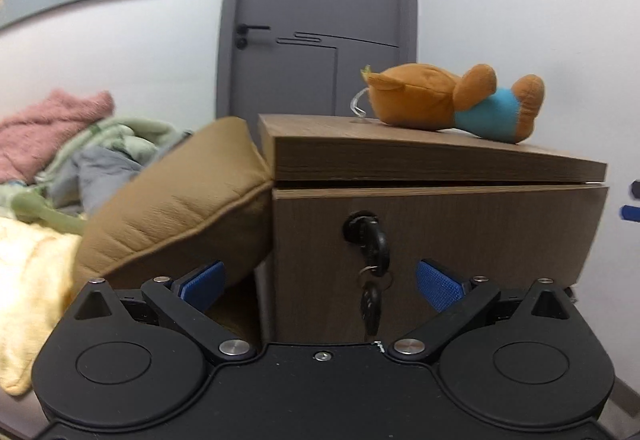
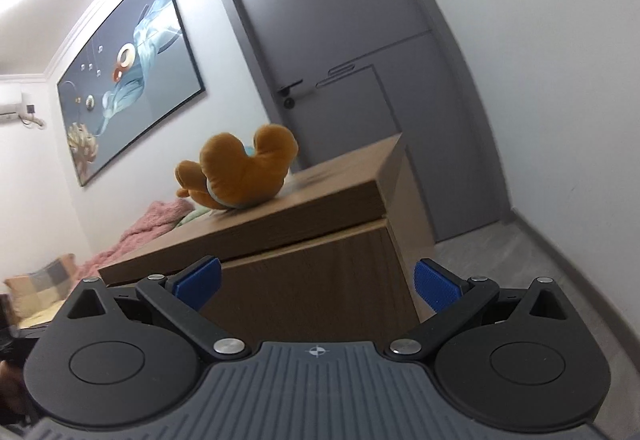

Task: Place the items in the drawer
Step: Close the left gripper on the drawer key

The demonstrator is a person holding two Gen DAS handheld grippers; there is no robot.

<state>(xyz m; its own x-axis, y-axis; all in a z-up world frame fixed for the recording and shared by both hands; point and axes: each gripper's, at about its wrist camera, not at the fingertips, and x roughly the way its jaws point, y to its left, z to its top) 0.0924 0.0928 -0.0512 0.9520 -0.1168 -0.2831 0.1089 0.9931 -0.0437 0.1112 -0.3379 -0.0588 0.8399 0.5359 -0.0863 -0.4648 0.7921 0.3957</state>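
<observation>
Both grippers, left gripper [image 1: 320, 286] and right gripper [image 2: 318, 286], gape wide, holding nothing. Frame centre, the drawer front [image 1: 460, 232] sits closed, key [image 1: 370, 240] hanging. Upper right, an orange plush toy [image 1: 456, 101] in blue lies on the nightstand top [image 1: 328, 125], near its right edge; a brown cushion [image 1: 176, 195] presses the left side.

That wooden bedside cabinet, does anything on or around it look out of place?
A few things. An orange plush toy lies flopped on its side on the cabinet top. A brown cushion leans tilted against the cabinet's side. A key sits in the drawer front lock, spare keys dangling.
</observation>
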